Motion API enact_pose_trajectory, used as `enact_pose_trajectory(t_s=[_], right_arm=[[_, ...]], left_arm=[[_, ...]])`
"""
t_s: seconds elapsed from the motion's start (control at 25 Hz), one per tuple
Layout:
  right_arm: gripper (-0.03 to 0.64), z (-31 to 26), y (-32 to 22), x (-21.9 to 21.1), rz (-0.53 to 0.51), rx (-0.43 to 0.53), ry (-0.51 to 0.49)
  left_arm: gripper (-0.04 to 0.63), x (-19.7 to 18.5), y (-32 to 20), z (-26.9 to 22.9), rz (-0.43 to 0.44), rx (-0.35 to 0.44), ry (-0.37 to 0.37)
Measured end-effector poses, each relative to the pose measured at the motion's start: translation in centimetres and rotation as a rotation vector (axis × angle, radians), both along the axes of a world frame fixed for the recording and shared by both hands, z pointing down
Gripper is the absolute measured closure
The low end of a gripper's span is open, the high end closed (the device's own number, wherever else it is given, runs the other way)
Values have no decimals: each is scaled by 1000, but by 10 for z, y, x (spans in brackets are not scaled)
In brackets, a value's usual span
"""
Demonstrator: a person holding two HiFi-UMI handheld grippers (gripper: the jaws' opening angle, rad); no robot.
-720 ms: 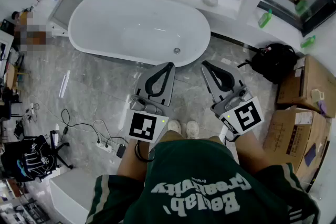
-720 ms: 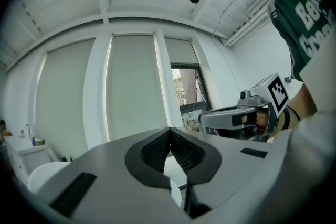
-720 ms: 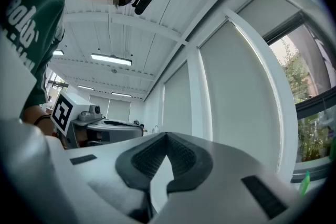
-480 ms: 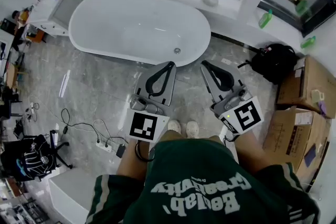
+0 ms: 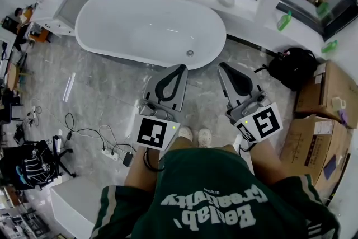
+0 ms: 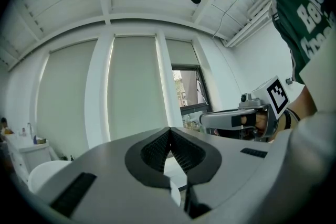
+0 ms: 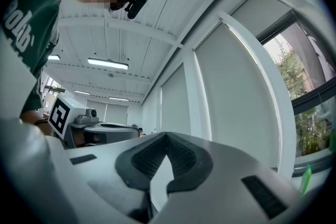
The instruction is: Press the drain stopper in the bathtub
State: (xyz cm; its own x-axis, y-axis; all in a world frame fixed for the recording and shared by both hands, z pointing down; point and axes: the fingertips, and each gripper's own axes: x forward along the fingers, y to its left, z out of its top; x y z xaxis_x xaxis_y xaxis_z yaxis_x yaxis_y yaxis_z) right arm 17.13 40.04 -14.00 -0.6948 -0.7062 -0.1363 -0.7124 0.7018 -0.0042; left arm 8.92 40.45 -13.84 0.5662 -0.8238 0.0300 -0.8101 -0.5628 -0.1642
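1. Over at the floor's [image 5: 95, 87] left edge, a white power strip [image 5: 112, 155] lies with black cables trailing from it.
2. Next comes the bathtub [image 5: 134, 19], a white oval standing along the floor's far edge, under the window wall.
3. There's the drain stopper [image 5: 189, 53] — a small round metal disc on the tub's bottom, at the tub's right end and close to its near rim. Nothing touches it.
4. The left gripper [image 5: 180, 68] is held over the floor just short of the tub's near rim, nose towards the tub. Its own view shows the tongs [image 6: 169, 129] pressed together at the tips, with nothing pinched between the ribbed pads.
5. The right gripper [image 5: 220, 66] sits beside it, also aimed at the tub's right end. Its tongs [image 7: 167, 134] are pressed together too — no object in the bite. Both grippers are apart from the stopper.
6. To the right, a black backpack [image 5: 291, 67] rests on the floor near the window sill.
7. At the floor's right edge stand cardboard boxes [image 5: 327, 92].
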Motion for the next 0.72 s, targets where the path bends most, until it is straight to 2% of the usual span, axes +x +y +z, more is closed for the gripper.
enact_pose_trajectory(t_s=[0.12, 0.36, 0.72], right_arm=[[601, 2, 1, 2, 0, -1, 0], [601, 7, -4, 6, 7, -17, -16], [601, 13, -27, -10, 21, -28, -15]], left_arm=[[586, -1, 2, 0, 2, -13, 31], [586, -11, -2, 0, -15, -15, 37], [586, -35, -30, -3, -28, 23, -4]])
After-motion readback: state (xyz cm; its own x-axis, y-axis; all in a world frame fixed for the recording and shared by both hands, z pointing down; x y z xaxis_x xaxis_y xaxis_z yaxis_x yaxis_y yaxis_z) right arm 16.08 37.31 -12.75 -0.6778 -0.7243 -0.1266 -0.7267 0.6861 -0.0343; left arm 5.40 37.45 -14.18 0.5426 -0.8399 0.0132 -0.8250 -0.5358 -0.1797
